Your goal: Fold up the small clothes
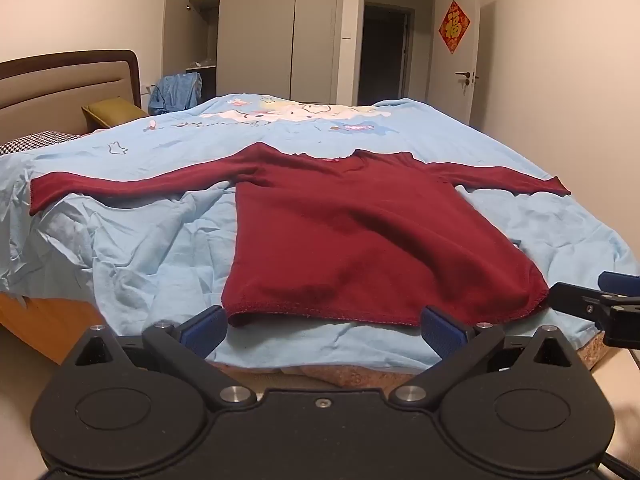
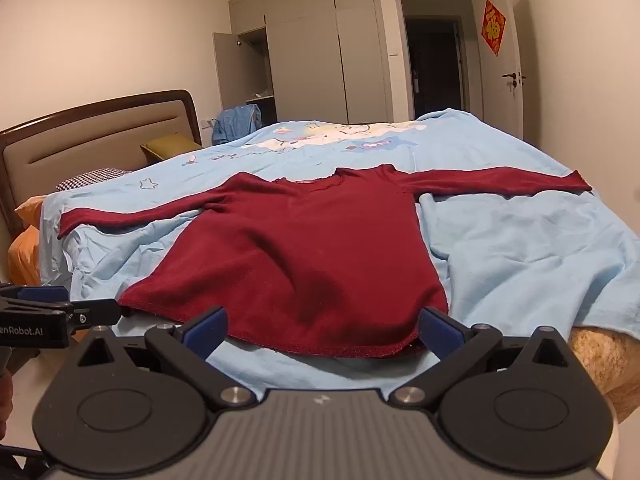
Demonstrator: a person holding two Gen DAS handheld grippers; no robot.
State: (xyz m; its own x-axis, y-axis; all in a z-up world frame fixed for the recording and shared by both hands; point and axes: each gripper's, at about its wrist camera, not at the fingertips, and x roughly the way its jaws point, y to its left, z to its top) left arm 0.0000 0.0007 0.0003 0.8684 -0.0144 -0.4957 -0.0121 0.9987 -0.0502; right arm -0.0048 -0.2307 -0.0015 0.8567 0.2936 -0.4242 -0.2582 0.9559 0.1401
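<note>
I see one dark red knit sweater [image 1: 352, 232] lying flat on the wrinkled light blue sheet [image 1: 132, 240] of the bed, its two long sleeves spread straight out to either side and its stitched hem nearest me. My left gripper [image 1: 324, 326] stands wide, holding nothing, its two blue ribbed pads [image 1: 204, 326] just short of the hem. My right gripper [image 2: 320, 328] is equally wide and empty, its pads at the hem's edge. One padded headboard [image 2: 100, 140] stands at the left.
</note>
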